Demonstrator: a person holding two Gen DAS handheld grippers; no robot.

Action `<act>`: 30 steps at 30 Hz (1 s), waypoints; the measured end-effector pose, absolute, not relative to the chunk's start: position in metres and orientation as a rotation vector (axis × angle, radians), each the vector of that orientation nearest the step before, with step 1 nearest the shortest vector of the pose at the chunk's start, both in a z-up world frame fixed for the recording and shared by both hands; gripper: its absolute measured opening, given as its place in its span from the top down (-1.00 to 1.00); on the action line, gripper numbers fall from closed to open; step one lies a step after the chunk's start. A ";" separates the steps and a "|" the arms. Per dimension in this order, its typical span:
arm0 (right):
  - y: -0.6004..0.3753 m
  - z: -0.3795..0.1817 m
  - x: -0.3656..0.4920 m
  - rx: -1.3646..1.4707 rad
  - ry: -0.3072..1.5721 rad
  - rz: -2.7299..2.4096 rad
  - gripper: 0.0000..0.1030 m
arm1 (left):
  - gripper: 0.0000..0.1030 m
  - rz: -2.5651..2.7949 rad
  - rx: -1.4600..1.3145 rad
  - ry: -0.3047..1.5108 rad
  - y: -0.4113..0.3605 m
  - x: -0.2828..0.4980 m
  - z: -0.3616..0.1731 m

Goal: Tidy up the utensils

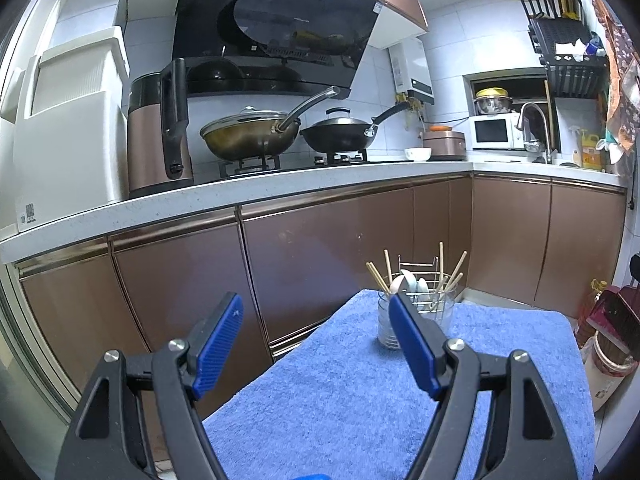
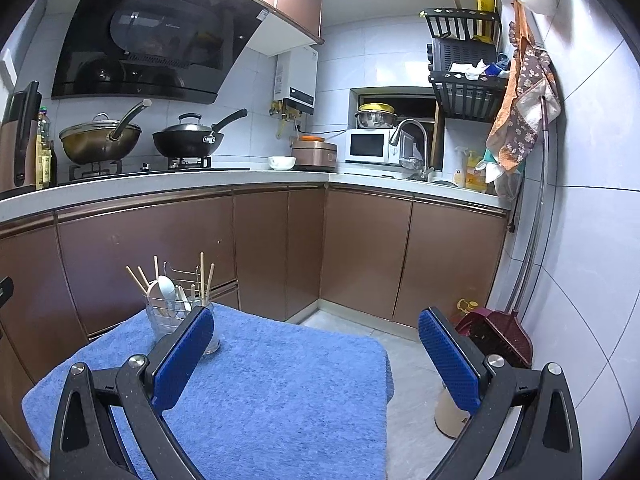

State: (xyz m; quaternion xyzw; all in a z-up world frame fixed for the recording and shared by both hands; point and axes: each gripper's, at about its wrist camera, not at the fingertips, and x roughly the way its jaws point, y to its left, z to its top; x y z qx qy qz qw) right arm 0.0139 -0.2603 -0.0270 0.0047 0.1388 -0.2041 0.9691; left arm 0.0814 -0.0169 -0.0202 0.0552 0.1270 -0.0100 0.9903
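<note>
A clear glass cup (image 1: 438,314) (image 2: 160,322) stands at the far edge of the blue towel (image 1: 360,392) (image 2: 272,380), holding several wooden chopsticks (image 1: 456,270) (image 2: 203,276) and white spoons (image 1: 400,282) (image 2: 166,288). A wire holder (image 1: 418,270) (image 2: 184,274) rises just behind it. My left gripper (image 1: 316,306) is open, held above the towel's near part with nothing between its blue pads. My right gripper (image 2: 316,320) is open too, wide apart, its left finger (image 2: 184,356) overlapping the cup in view, nothing held.
Brown cabinet doors (image 1: 320,256) run behind the towel-covered stand. On the counter sit a kettle (image 1: 158,136), two woks (image 1: 248,132) (image 2: 188,140), a bowl (image 2: 282,162), a microwave (image 2: 370,146). A red dustpan (image 2: 496,336) and a bin (image 1: 608,364) stand on the floor at the right.
</note>
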 end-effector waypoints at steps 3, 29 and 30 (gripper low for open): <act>-0.258 -0.027 0.015 0.007 0.280 -0.407 -1.00 | -0.44 -0.022 0.106 0.255 -0.017 0.081 -0.020; -0.257 -0.030 0.025 0.006 0.287 -0.379 -1.00 | -0.44 -0.035 0.109 0.254 -0.022 0.088 -0.018; -0.257 -0.031 0.026 0.006 0.288 -0.378 -1.00 | -0.44 -0.034 0.109 0.254 -0.022 0.088 -0.018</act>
